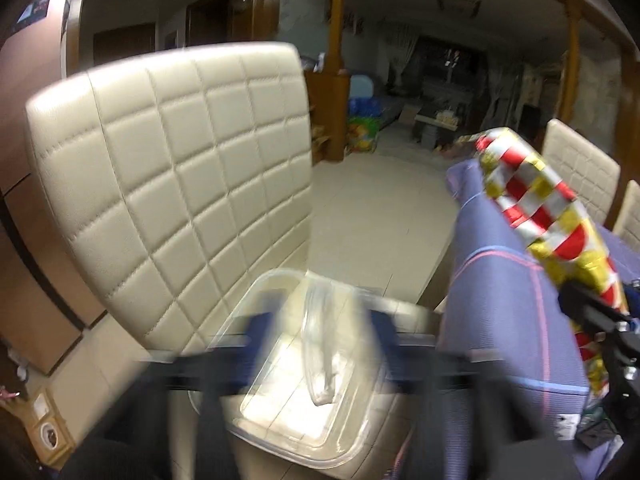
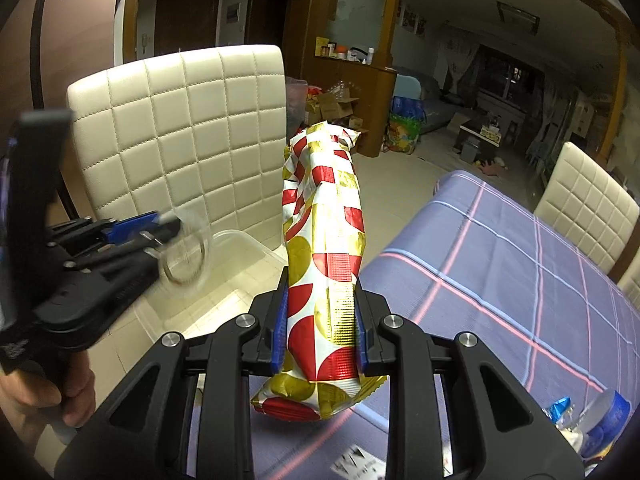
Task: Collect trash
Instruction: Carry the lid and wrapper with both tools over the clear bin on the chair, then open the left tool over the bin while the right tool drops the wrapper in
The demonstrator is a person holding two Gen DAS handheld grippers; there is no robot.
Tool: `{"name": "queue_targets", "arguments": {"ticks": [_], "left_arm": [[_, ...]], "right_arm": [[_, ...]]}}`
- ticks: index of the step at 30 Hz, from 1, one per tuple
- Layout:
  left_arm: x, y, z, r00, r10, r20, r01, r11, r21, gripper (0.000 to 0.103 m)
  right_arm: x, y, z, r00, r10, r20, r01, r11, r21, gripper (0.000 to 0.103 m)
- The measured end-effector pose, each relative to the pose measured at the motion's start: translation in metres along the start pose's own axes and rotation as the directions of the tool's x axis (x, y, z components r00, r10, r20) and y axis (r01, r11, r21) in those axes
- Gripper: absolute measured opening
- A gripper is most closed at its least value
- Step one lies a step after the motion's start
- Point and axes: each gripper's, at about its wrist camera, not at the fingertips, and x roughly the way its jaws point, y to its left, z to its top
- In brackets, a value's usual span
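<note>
- Currently, clear plastic cup was released from left gripper, jaws spread, over clear bin.
- Foil wrapper was clenched in right gripper; bin drop judged next.

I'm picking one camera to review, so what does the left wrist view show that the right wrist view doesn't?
Only the left wrist view looks down into the clear plastic bin, with a clear plastic cup blurred between the open left tongs. Only the right wrist view shows the right tongs clamping the wrapper, and a hand. Both show the bin, cup, wrapper, chair and tablecloth.
</note>
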Motion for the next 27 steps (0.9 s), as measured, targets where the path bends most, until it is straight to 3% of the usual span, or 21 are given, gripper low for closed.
{"name": "queue_targets", "arguments": {"ticks": [1,3,20,22,23,24,27], "left_arm": [[-0.001,0.003,-0.002,1.000,0.006,0.025,-0.006,1.000,-0.011,0.081],[-0.002,0.007,-0.005,0.998,0.013,0.054,-0.012,1.000,-0.010,0.082],[-0.004,0.055,-0.026,0.994,0.113,-0.010,-0.113,0.992,-0.059,0.082],[-0.002,0.063,-0.027,0.992,0.121,-0.015,-0.122,0.990,-0.070,0.082],[-0.002,0.067,-0.027,0.991,0.130,-0.016,-0.131,0.989,-0.074,0.082],[-0.002,0.070,-0.027,0.989,0.144,-0.016,-0.145,0.986,-0.080,0.082],[-0.002,0.082,-0.027,0.988,0.151,-0.025,-0.153,0.983,-0.101,0.083]], "right_arm": [[0.003,0.001,0.000,1.000,0.000,-0.004,0.000,1.000,-0.001,0.027],[0.011,0.005,0.000,1.000,-0.003,-0.015,0.002,1.000,-0.004,0.027],[0.069,0.062,0.012,0.989,0.083,-0.121,-0.089,0.995,-0.050,0.029],[0.075,0.070,0.013,0.985,0.095,-0.142,-0.104,0.993,-0.056,0.039],[0.075,0.071,0.013,0.987,0.083,-0.139,-0.091,0.994,-0.057,0.057],[0.075,0.072,0.013,0.991,0.061,-0.119,-0.068,0.996,-0.059,0.068],[0.074,0.073,0.011,0.993,0.046,-0.111,-0.053,0.996,-0.067,0.075]]}}
